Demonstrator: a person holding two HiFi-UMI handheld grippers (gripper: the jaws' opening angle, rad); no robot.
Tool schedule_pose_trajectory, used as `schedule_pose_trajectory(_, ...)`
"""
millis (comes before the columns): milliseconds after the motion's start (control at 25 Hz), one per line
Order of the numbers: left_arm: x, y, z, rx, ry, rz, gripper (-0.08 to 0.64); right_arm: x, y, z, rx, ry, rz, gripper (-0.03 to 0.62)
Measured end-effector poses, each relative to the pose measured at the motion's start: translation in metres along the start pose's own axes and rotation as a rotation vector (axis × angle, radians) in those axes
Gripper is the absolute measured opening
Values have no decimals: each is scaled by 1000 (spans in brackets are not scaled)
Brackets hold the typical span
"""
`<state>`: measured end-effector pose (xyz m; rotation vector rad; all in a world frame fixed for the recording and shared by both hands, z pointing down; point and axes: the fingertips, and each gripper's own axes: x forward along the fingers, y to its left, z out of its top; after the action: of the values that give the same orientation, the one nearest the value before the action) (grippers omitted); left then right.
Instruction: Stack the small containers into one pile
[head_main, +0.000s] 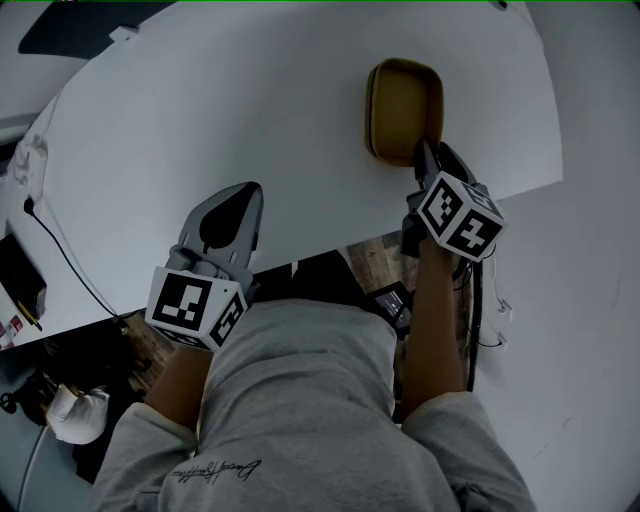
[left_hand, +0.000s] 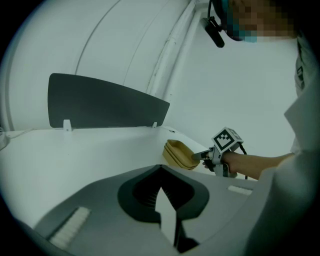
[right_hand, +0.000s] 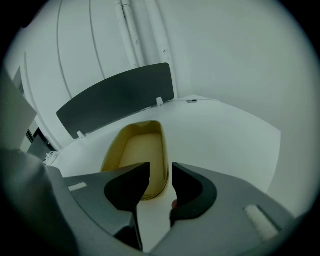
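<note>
On the white table (head_main: 200, 100) the yellow containers (head_main: 405, 105) are sitting nested, seemingly a finished pile, so the right gripper (head_main: 426, 152) is gaping loosely astride their rim while the left gripper (head_main: 248, 192) is idling closed and empty.

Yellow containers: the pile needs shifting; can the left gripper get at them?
Probably yes: only bare table lies between left gripper and yellow containers, though the right gripper sits at their near end.

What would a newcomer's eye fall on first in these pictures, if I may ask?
Most striking is the yellow pile of nested containers, alone on the white table toward its right near edge. The right tongs stand open at the pile's near rim, not pressing on it. The left tongs are shut and empty over the table's near edge, well apart from the pile.
</note>
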<state>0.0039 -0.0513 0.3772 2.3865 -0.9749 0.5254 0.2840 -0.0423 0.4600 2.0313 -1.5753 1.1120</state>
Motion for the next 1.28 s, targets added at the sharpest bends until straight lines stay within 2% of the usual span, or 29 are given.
schedule_pose_trajectory(560,-8,-5,4,7,-15,-5,2,-17,-6,5,3,-34,-2,155)
schedule_pose_trajectory(840,-18,-12,9,30,-43,-13,2,-38,-3,11,-3,-73,11,112)
schedule_pose_trajectory(1280,-39,-17,28,62,-99,-23,2,-81,34,33,-55,-174,83,26)
